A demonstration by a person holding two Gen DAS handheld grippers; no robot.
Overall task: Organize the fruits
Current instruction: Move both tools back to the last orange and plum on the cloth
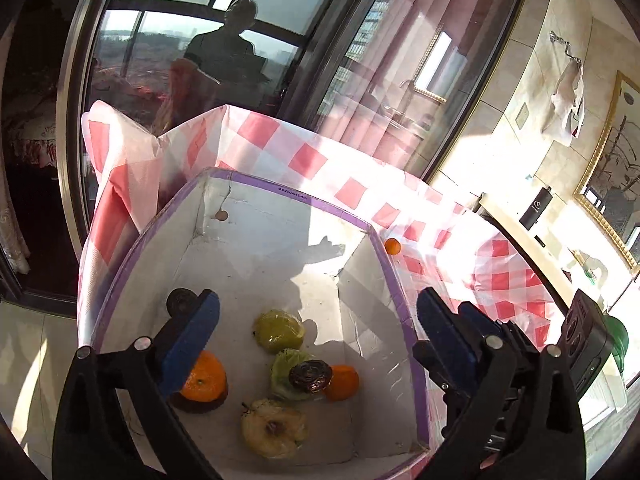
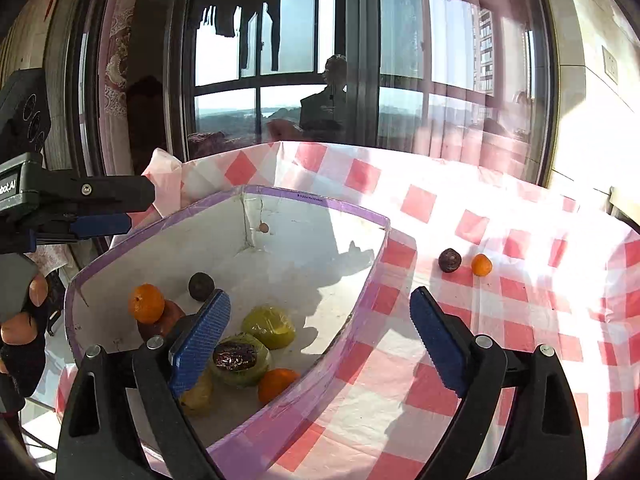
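- Two fruits sit out on the checked tablecloth: a dark round fruit and a small orange fruit, side by side and just apart, beyond the box's right wall.
- The rest are already down in the white box with the purple rim: green ones, oranges and dark ones, bunched toward its near end.
- The right gripper hangs wide open with nothing between its blue pads, straddling the box's right wall: left pad over the box, right pad over the cloth.
- From that gripper the two loose fruits lie ahead and off to the right, past the right fingertip. Both look round, so there is no long axis to line up with.
- The left gripper is also spread wide and empty, hovering over the box interior. From its view only the small orange fruit peeks over the box's far right corner.
- My call: the right gripper is the nearer one with a clear path; the left would have to cross the box wall.
- The dark fruit is closer to the box, so it reads as the likelier first pick.
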